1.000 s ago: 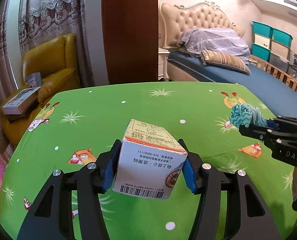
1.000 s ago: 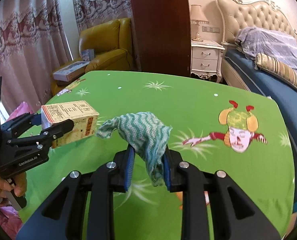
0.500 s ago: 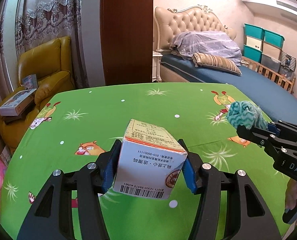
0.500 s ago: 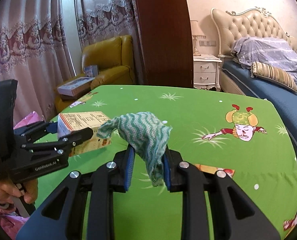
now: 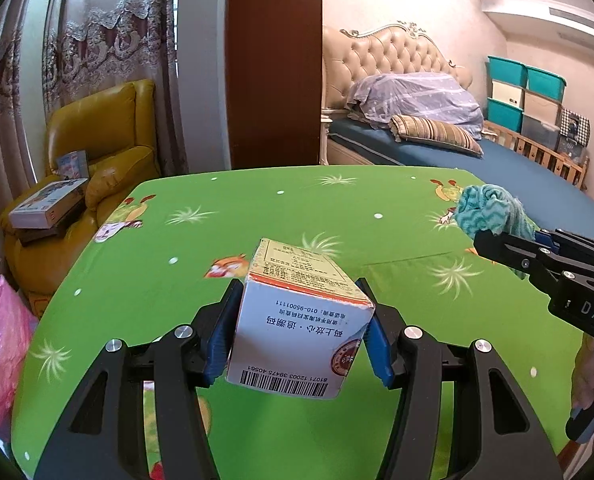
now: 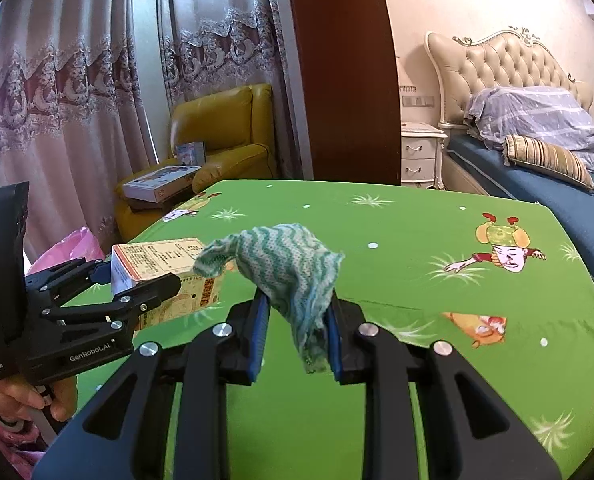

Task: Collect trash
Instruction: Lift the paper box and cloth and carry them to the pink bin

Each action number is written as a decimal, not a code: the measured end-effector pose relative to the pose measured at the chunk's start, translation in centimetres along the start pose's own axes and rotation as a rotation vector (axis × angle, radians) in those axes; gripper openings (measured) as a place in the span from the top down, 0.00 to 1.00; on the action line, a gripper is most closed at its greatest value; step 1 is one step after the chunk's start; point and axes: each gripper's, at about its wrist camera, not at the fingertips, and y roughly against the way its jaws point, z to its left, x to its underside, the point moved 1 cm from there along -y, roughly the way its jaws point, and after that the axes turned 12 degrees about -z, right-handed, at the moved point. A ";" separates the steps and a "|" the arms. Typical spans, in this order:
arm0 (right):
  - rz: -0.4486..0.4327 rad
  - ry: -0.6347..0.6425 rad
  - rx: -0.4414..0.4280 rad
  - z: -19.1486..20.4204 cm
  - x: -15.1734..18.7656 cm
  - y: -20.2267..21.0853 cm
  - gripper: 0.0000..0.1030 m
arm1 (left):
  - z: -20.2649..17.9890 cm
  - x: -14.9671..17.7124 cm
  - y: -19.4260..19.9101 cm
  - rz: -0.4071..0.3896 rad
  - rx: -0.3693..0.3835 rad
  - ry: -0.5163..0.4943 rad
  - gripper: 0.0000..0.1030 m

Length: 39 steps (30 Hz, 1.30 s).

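Moved: both loads raised off the surface (image 5: 257,208). My left tongs (image 5: 301,344) pinch carton (image 5: 297,332); right tongs (image 6: 297,332) pinch rag (image 6: 293,272). Risk: limp rag slipping out.

The small carton (image 5: 303,332) clamped in the left gripper (image 5: 301,344) carried upside-down print on its white end face: the number "010-95001111", a line of Chinese characters reading 码上放心·追溯码, and under a barcode the digits "81071 12003 39475 40561". Its top panel held dense small text, too fine to read. The right gripper (image 5: 497,240), seen from the left wrist view, showed the white letters "DAS" on its black body. From the right wrist view, the left gripper's body read "GenRobot.AI", with a smaller label "Data Acquisition System" at its lower corner, only partly legible.
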 end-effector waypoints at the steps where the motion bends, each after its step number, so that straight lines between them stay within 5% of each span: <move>1: -0.005 0.003 -0.001 0.5 0.1 0.3 0.76 | 0.2 0.1 0.4 -0.004 -0.001 -0.001 0.48; 22: -0.080 0.147 -0.117 13.6 -0.8 5.4 0.76 | 8.9 2.3 14.0 -0.130 -0.126 0.036 0.48; 39: 0.042 0.204 -0.369 24.1 0.1 -2.9 0.75 | 19.5 4.2 17.3 -0.103 -0.331 0.119 0.48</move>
